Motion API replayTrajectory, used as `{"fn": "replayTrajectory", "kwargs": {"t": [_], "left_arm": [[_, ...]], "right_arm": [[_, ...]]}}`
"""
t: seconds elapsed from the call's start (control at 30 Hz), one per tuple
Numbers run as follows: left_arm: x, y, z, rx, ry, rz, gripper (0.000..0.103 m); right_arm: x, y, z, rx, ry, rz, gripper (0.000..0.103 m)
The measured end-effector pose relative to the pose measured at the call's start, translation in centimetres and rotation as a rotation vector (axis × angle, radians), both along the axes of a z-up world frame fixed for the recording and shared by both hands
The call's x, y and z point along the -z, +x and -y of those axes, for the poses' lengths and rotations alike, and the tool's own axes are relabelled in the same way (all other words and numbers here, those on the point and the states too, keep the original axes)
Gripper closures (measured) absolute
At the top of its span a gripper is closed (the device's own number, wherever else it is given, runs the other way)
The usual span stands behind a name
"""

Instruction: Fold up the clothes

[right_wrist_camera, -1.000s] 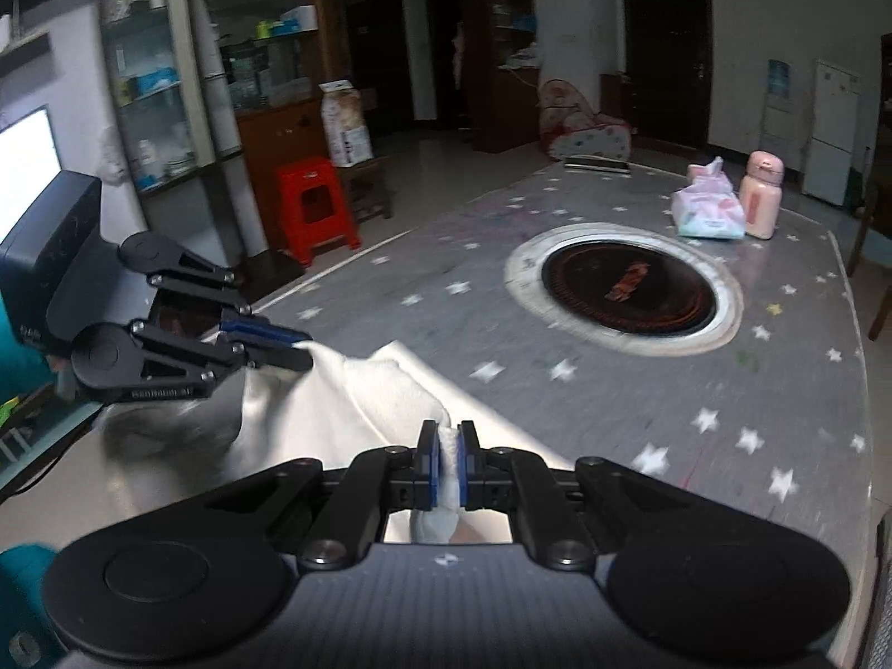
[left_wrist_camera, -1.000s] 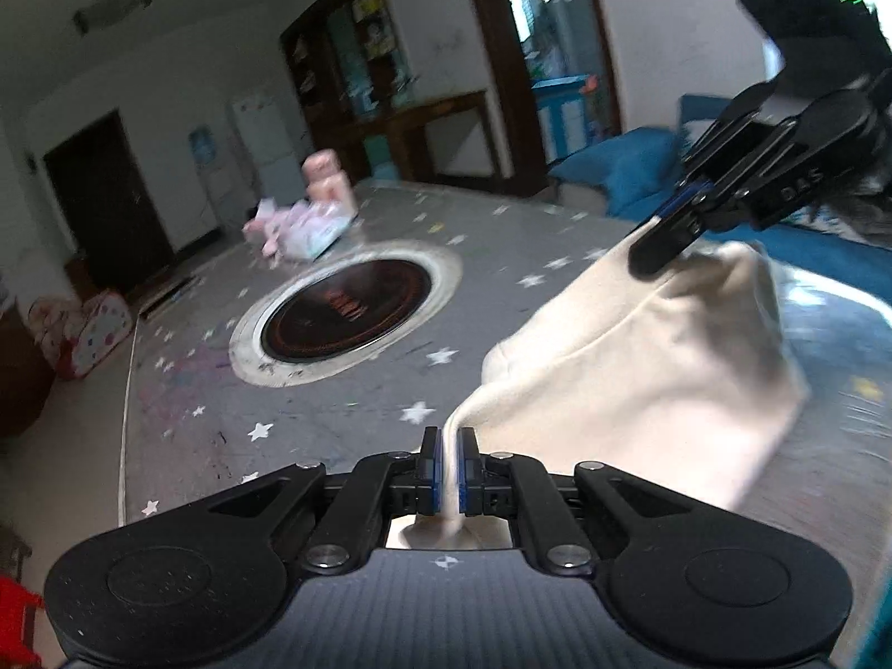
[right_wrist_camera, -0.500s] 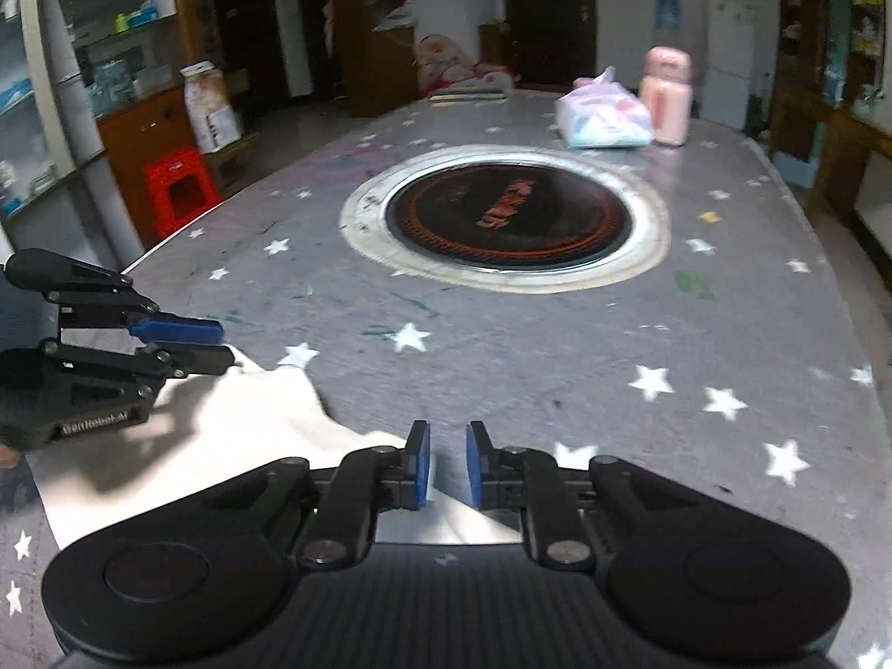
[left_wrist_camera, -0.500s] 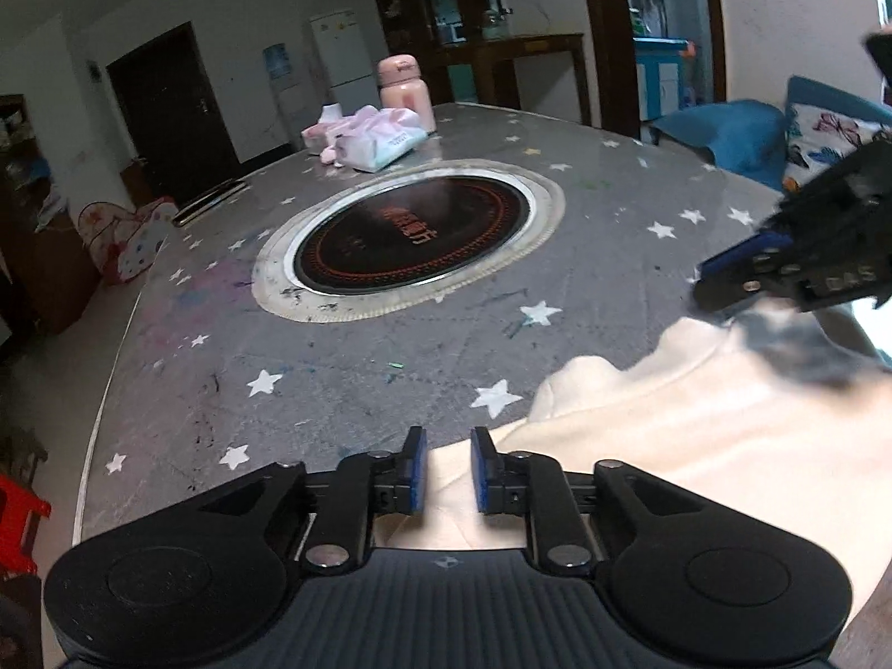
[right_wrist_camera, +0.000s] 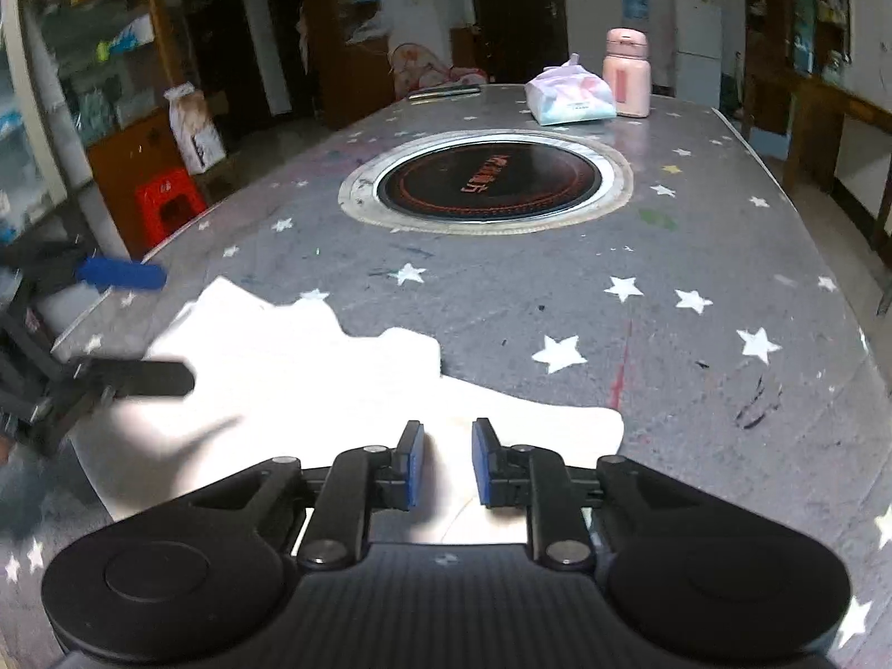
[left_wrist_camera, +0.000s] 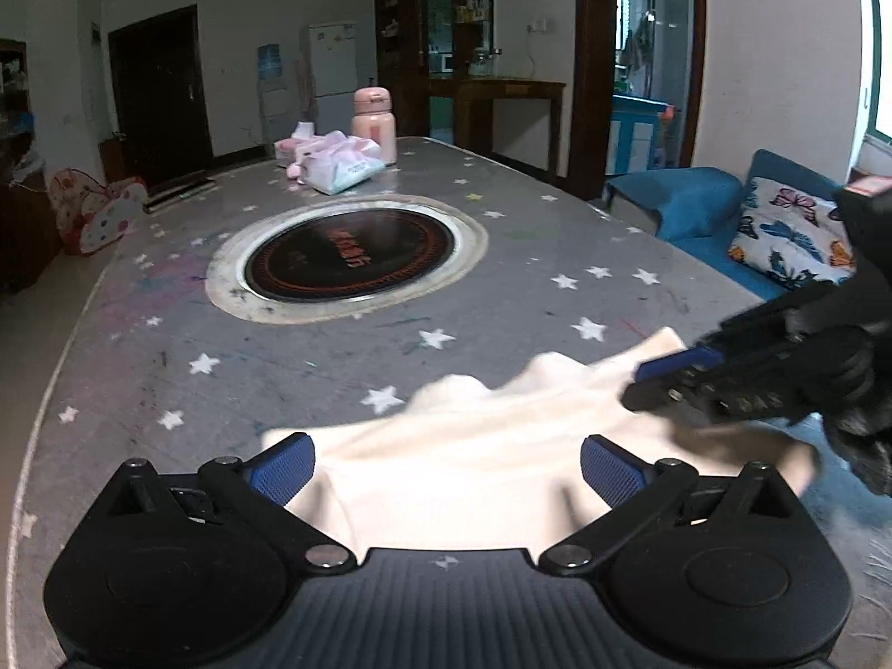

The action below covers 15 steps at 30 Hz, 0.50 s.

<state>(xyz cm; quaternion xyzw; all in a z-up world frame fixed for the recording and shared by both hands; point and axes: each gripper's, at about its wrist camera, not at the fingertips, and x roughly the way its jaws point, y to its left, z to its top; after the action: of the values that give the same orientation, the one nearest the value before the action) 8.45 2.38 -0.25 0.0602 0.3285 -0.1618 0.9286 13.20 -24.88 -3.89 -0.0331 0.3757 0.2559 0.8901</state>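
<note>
My left claw (left_wrist_camera: pixel 446 465) stands wide open over the near edge of a cream garment (left_wrist_camera: pixel 479 446) that lies rumpled on the star-printed tabletop (left_wrist_camera: pixel 167 345), its blue pads (left_wrist_camera: pixel 281 468) far apart with cloth showing between them and nothing gripped. My right claw (right_wrist_camera: pixel 446 463) is parted by a narrower gap, its pads (right_wrist_camera: pixel 413 463) poised on either side of the cloth's pale surface without pinching it. In the left wrist view the right claw (left_wrist_camera: pixel 658 379) reaches in from the side, low over the far corner of the garment; whether it touches the fabric I cannot tell. In the right wrist view the left claw (right_wrist_camera: pixel 139 329) shows at the left edge, one finger above the cloth and the other beyond its corner. The garment (right_wrist_camera: pixel 312 368) sits at the near end of the tabletop (right_wrist_camera: pixel 697 234), well short of the round black hob (right_wrist_camera: pixel 485 181) set in the middle. Beyond the hob, a tissue pack (right_wrist_camera: pixel 571 97) sits just beside a pink bottle (right_wrist_camera: pixel 627 78) at the far end.
</note>
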Motion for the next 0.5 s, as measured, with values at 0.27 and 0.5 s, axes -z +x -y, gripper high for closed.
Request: {"fn": "replayTrajectory", "kwargs": {"t": [0.27,0.5], "left_arm": [[0.8,-1.3,0.2,0.001,-0.028,-0.038,0.000],[1.5,-2.2,-0.2,-0.001,-0.009,-0.065,0.000]], "right_arm": [[-1.5,-0.3,-2.5,-0.074,0.005,0.039,0.080],[0.0,1.0,-5.2,-0.114,-0.048,0.023,0.075]]}}
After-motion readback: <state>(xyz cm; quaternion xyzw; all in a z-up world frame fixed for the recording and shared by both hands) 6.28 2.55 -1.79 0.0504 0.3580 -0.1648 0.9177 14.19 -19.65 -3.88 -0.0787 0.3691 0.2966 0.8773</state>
